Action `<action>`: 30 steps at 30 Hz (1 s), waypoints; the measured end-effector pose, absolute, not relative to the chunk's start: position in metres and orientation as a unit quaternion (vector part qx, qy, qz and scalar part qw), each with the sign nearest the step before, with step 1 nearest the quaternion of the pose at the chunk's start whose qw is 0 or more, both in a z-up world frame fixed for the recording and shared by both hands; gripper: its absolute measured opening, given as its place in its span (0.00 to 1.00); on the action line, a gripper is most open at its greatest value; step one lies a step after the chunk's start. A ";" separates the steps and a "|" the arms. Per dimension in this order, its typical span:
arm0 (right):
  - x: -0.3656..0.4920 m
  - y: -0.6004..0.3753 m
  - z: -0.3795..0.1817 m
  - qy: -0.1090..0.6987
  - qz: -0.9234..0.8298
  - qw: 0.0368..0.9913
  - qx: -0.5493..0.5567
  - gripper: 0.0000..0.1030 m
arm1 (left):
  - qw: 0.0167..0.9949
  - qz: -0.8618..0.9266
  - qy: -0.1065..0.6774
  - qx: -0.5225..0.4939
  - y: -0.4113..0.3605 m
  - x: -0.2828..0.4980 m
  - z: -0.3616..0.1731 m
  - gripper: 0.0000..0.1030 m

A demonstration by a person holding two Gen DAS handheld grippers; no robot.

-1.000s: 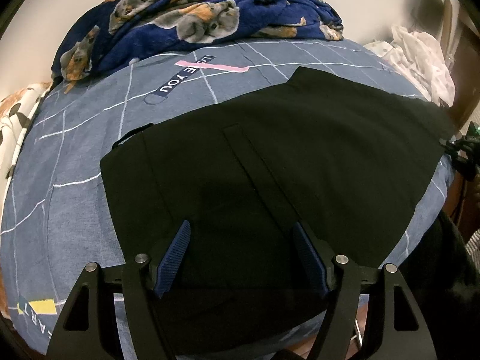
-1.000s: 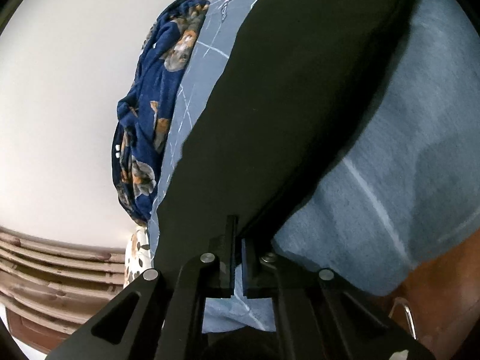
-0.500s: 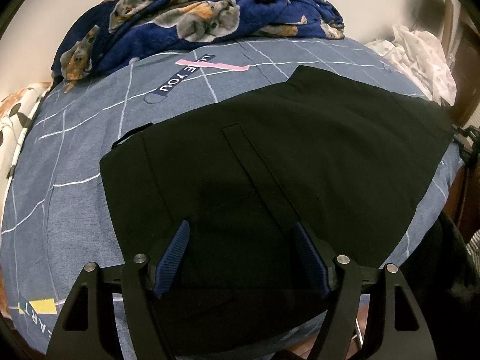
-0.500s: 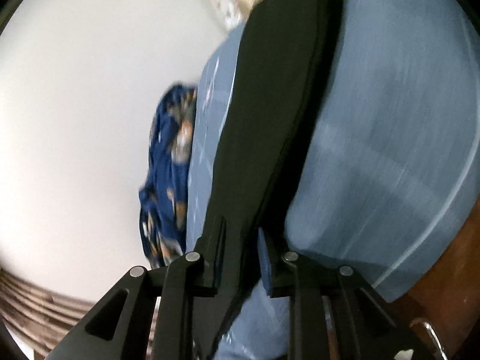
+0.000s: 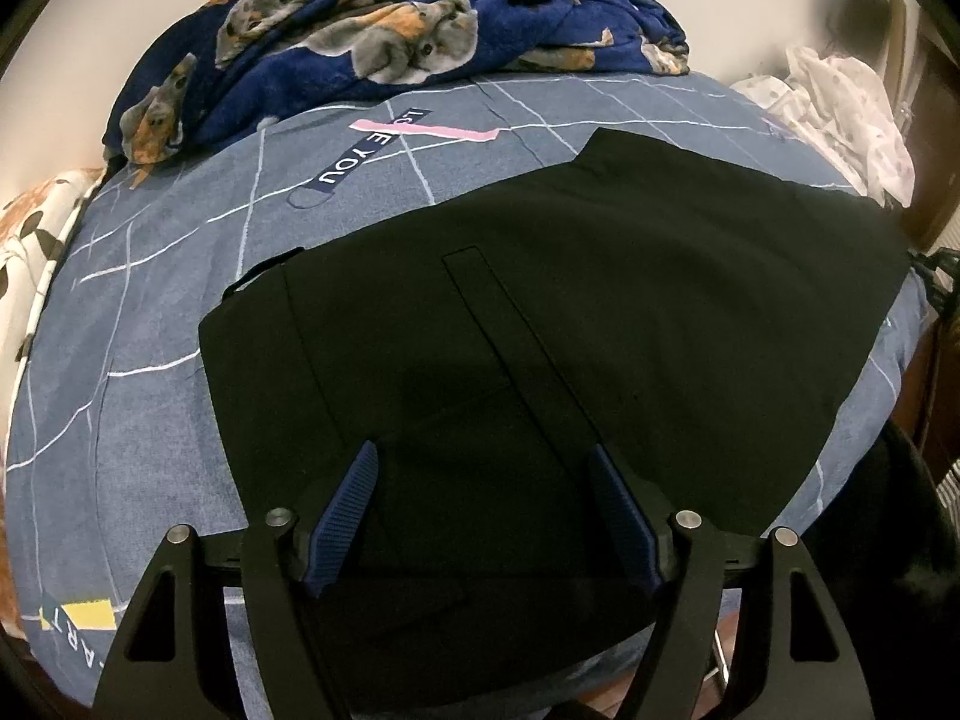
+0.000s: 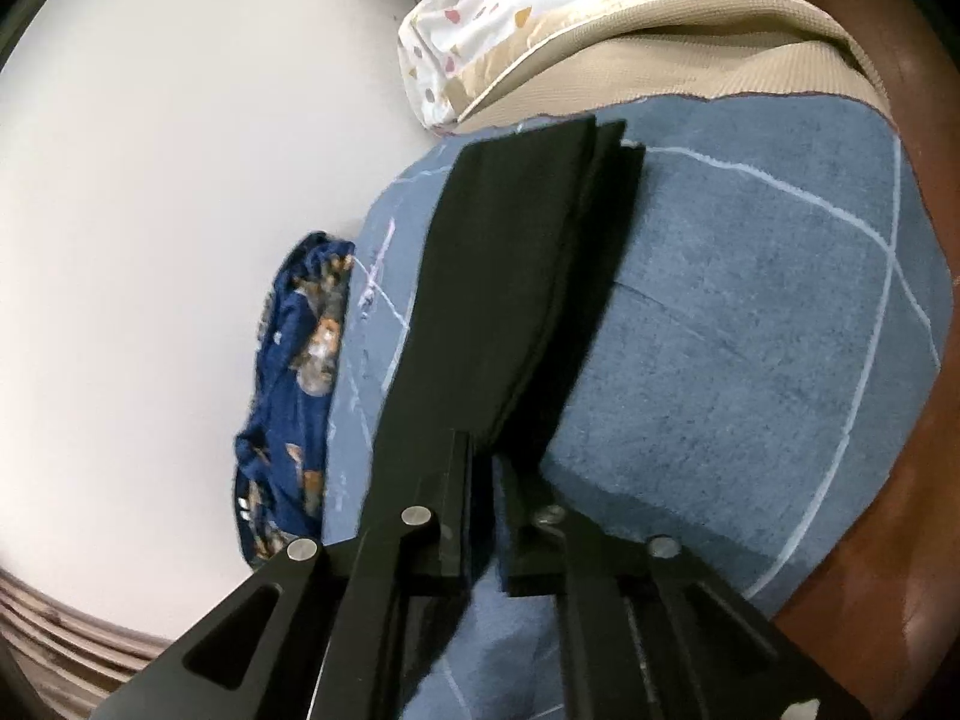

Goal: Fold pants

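Right wrist view: right tool [image 6: 483, 450] closing on black pants [image 6: 510, 276], contact hard to make out; left tool [image 5: 480, 480] spread

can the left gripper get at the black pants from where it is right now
Probably yes. The left gripper hovers open directly over the black pants, which lie flat on the blue bedsheet with nothing between fingers and fabric.

The bedsheet [image 5: 180, 276] reads "LOVE YOU" on a navy strip, "ART" near its corner.
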State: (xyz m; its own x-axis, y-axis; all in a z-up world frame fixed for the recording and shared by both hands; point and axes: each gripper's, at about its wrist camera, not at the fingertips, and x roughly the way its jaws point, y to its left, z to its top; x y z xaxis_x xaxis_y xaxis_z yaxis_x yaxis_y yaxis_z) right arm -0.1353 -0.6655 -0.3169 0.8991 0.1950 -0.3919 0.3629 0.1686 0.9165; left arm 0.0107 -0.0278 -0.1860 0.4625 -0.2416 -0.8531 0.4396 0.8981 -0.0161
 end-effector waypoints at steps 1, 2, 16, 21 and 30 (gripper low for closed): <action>-0.136 -0.668 -0.316 0.216 -0.058 0.732 0.643 0.11 | 0.849 -0.200 0.478 0.103 -0.028 0.011 -0.186 0.72; -0.137 -0.670 -0.317 0.219 -0.055 0.731 0.645 0.15 | 0.849 -0.201 0.477 0.103 -0.028 0.011 -0.186 0.72; -0.154 -0.672 -0.314 0.189 -0.105 0.712 0.668 0.18 | 0.867 -0.196 0.455 0.059 -0.013 0.005 -0.166 0.72; -0.157 -0.632 -0.270 0.173 -0.035 0.751 0.637 0.22 | 0.891 -0.161 0.424 0.015 0.033 0.002 -0.130 0.72; -0.036 -0.454 -0.173 0.310 0.206 0.816 0.443 0.53 | 0.879 -0.115 0.462 -0.027 0.112 -0.010 -0.130 0.60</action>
